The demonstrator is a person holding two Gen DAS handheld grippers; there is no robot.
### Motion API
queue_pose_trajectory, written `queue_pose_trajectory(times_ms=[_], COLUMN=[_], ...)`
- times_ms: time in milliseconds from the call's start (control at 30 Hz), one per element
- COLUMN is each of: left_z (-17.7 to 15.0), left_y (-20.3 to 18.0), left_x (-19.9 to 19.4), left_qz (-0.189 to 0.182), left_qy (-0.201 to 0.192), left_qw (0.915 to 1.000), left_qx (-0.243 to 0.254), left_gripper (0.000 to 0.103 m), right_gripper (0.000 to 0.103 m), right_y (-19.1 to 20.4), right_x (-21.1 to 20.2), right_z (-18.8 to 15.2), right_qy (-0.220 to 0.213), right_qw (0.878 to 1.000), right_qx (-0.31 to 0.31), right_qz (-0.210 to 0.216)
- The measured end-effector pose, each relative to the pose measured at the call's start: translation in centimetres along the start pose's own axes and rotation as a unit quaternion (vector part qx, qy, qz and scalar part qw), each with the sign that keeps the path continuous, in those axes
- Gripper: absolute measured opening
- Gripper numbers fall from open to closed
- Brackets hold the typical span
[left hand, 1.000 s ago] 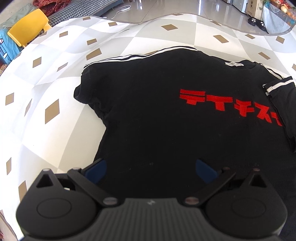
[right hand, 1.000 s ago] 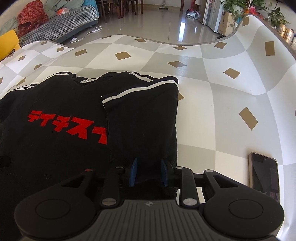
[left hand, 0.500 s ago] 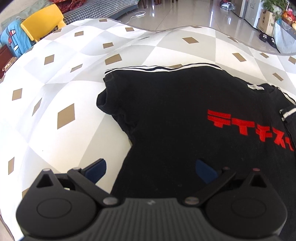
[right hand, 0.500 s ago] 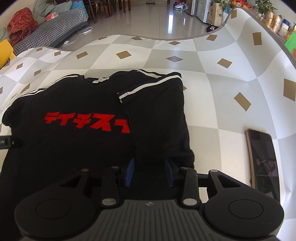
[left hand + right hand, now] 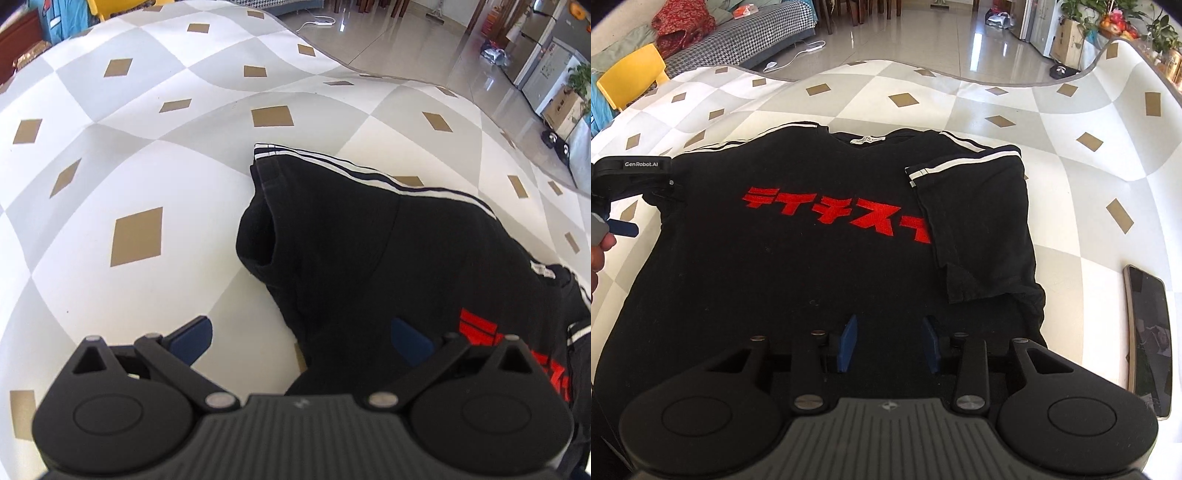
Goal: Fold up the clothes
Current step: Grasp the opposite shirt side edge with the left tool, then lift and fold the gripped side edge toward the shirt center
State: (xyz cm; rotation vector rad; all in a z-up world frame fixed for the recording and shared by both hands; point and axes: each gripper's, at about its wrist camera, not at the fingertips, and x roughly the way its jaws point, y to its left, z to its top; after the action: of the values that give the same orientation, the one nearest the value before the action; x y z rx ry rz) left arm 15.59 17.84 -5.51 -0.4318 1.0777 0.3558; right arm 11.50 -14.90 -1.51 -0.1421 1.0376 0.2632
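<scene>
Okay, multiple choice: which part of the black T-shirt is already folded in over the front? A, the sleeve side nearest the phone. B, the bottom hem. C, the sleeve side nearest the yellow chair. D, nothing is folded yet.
A: in the right wrist view the striped sleeve on the phone side lies over the black T-shirt, covering the end of the red lettering.

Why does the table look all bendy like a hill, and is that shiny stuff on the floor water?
Left wrist view: the fisheye lens bulges the checkered table into a dome; the table is really flat. Right wrist view: same bending, its far edge curls up at the right; the shine on the floor is daylight glare on glossy tiles, not water. In both views the black T-shirt is so dark its folds barely show.
</scene>
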Motion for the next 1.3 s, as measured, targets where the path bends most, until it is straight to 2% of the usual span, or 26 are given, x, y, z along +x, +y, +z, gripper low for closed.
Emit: queue_pose_trajectory(times_ms=[233, 567, 767, 833, 1000, 1233, 1300], left_z=[2.2, 4.8, 5.3, 5.4, 5.6, 5.6, 5.6], left_y=[1.5, 2.4, 3.1, 3.6, 3.7, 2.6, 2.3], left_x=[1.9, 3.0, 3.1, 3.0, 2.9, 2.6, 2.4], left_qz=[-0.032, -0.055, -0.091, -0.104, -0.113, -0.126, -0.113], left_qy=[0.007, -0.005, -0.02, -0.025, -0.03, -0.035, -0.042], left_qw=[0.9984, 0.9963, 0.9917, 0.9888, 0.9864, 0.9866, 0.9883], left_qx=[-0.046, -0.066, -0.089, -0.104, -0.115, -0.099, -0.094], left_gripper=[0.103, 0.103, 0.102, 0.097, 0.068, 0.054, 0.047], right_gripper=[0.037, 0.037, 0.037, 0.037, 0.037, 0.037, 0.037], right_y=[0.0, 0.9, 1.3, 1.4, 1.6, 1.8, 1.8], right_x=[0.6, 1.7, 2.0, 2.1, 2.4, 2.4, 2.4], right_z=[0.2, 0.2, 0.3, 0.3, 0.3, 0.3, 0.2], right_qy=[0.01, 0.026, 0.031, 0.032, 0.034, 0.034, 0.034], right_qw=[1.0, 0.999, 0.999, 0.999, 0.999, 0.999, 0.999], right_qx=[0.0, -0.014, -0.021, -0.023, -0.027, -0.033, -0.034], right_qz=[0.01, 0.02, 0.021, 0.021, 0.02, 0.018, 0.017])
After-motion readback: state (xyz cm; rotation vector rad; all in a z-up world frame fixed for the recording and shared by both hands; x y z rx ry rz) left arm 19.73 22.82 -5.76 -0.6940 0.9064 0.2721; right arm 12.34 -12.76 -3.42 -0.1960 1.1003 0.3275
